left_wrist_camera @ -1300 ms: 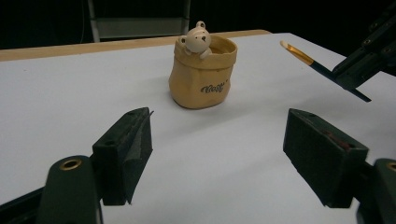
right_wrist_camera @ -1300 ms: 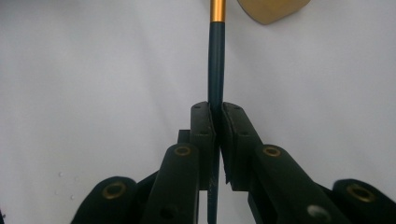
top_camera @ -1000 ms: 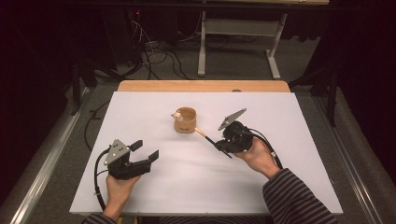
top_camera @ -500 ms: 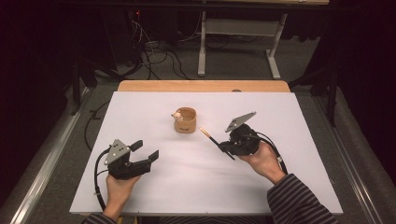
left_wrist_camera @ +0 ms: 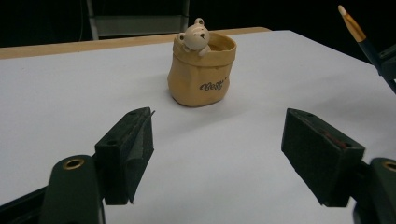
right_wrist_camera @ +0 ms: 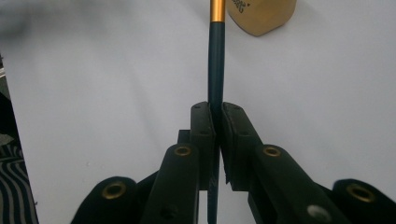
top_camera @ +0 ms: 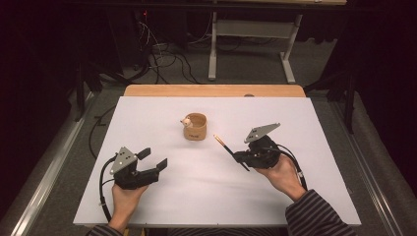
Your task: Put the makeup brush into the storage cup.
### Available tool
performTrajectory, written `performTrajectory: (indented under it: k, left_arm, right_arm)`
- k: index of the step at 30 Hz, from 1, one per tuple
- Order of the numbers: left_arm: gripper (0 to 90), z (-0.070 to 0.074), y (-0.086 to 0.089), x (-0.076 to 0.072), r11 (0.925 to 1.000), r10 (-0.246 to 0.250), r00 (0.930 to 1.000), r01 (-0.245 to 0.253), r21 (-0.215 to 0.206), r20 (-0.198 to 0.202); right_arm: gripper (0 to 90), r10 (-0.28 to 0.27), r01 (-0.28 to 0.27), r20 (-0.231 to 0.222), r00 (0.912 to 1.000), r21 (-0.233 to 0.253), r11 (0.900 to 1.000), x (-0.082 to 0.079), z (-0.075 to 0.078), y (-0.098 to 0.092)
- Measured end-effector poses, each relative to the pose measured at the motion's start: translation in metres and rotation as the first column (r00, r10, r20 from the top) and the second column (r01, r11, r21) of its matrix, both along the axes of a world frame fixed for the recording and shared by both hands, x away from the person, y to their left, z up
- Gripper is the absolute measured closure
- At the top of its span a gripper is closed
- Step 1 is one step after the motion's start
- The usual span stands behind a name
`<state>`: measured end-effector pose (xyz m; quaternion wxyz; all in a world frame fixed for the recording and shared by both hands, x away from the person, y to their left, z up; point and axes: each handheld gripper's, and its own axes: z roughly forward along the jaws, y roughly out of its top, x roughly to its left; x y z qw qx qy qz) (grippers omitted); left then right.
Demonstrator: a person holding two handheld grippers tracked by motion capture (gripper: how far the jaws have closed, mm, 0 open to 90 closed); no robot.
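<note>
A small tan bag-shaped cup (top_camera: 195,127) (left_wrist_camera: 201,70) with a little bear on its rim stands near the middle of the white table (top_camera: 147,118). My right gripper (top_camera: 239,157) (right_wrist_camera: 217,109) is shut on a dark paintbrush (top_camera: 229,151) (right_wrist_camera: 216,70) with a gold ferrule, its tip pointing toward the cup from the right. The brush is lifted off the table, and the cup's base (right_wrist_camera: 261,16) lies just beyond its ferrule. My left gripper (top_camera: 153,160) (left_wrist_camera: 219,154) rests open at the front left, aimed at the cup, with nothing between its jaws.
A wooden strip (top_camera: 214,90) runs along the table's far edge. Behind it stand a metal frame (top_camera: 251,34) and loose cables (top_camera: 162,54) on the floor. Bare white table surface lies between the two grippers.
My right gripper has drawn back toward the near right with the paintbrush, away from the cup. The left gripper has stayed in place.
</note>
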<state>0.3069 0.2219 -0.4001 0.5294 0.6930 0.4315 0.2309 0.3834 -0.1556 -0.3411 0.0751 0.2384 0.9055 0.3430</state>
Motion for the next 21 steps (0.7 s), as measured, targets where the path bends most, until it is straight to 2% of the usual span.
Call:
performTrajectory:
  k: [3, 14, 21]
  left_arm:
    - [25.9, 0.0, -0.001, 0.001, 1.0, -0.004, 1.0, 0.004, 0.006, -0.006]
    - [26.1, 0.0, -0.002, 0.0, 0.9999, -0.012, 0.9999, 0.012, 0.009, -0.004]
    - [26.2, 0.0, -0.003, 0.0, 0.9998, -0.015, 0.9999, 0.015, 0.008, -0.004]
  right_arm:
    - [86.0, -0.01, 0.01, -0.002, 0.9999, 0.039, 0.999, -0.006, 0.001, -0.006]
    - [86.0, -0.021, 0.02, 0.017, 0.9996, 0.085, 0.996, -0.016, -0.001, -0.021]
    - [86.0, -0.022, 0.018, 0.026, 0.9994, 0.134, 0.991, -0.029, 0.0, -0.032]
